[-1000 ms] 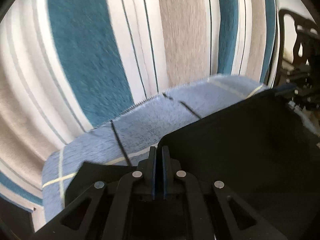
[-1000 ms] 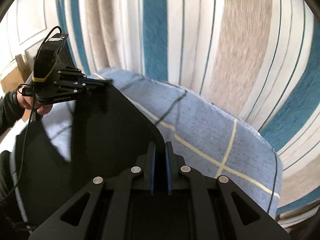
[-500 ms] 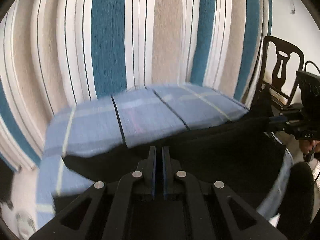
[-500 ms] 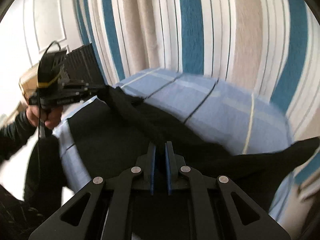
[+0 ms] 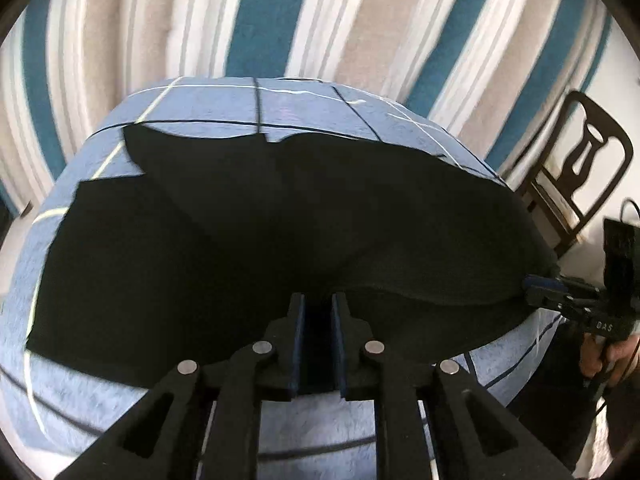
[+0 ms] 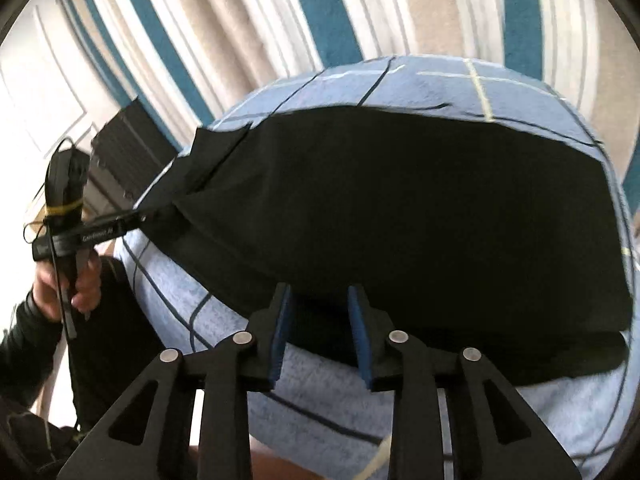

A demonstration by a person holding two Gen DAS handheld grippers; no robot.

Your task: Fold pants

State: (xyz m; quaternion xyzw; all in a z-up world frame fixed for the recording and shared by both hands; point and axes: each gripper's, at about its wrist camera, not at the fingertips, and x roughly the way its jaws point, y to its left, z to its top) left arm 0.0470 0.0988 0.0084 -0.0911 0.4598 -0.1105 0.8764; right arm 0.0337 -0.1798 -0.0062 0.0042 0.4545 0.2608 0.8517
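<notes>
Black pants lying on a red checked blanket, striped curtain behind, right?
Not red: the checked blanket under the black pants is light blue, as both wrist views show. The striped curtain does hang behind it.

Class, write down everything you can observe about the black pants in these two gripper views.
The black pants are plain, dark, matte fabric, spread mostly flat with one layer folded over across the blue checked blanket. Their near edge lies between the parted fingers of the left hand-held gripper and the right hand-held gripper, whose jaws have just been opening. No pockets or seams are discernible.
</notes>
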